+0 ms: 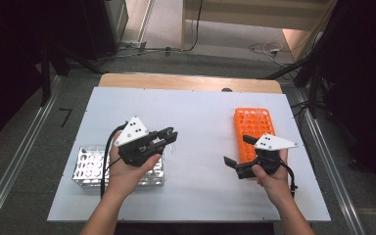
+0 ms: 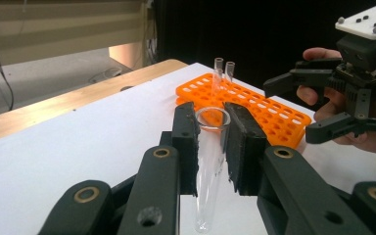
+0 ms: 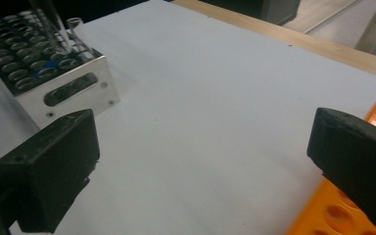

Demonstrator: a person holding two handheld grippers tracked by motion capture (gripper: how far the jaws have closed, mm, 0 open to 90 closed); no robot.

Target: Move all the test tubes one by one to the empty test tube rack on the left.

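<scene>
Between the black pads of the left gripper [image 2: 210, 147], above the middle of the white table [image 1: 200, 196], a clear glass test tube [image 2: 209, 161] is clamped just under its flared rim, its rounded bottom hanging free. It looks light, smooth and brittle, so a gentle hold high on the straight wall seems safest. Near the right edge, the right gripper [image 3: 200, 171] gapes empty beside the orange rack [image 1: 254, 127]; the metal rack [image 1: 90, 169] sits near the left edge.

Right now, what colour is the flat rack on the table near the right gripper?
Orange rack, clearest in the left gripper view.
</scene>
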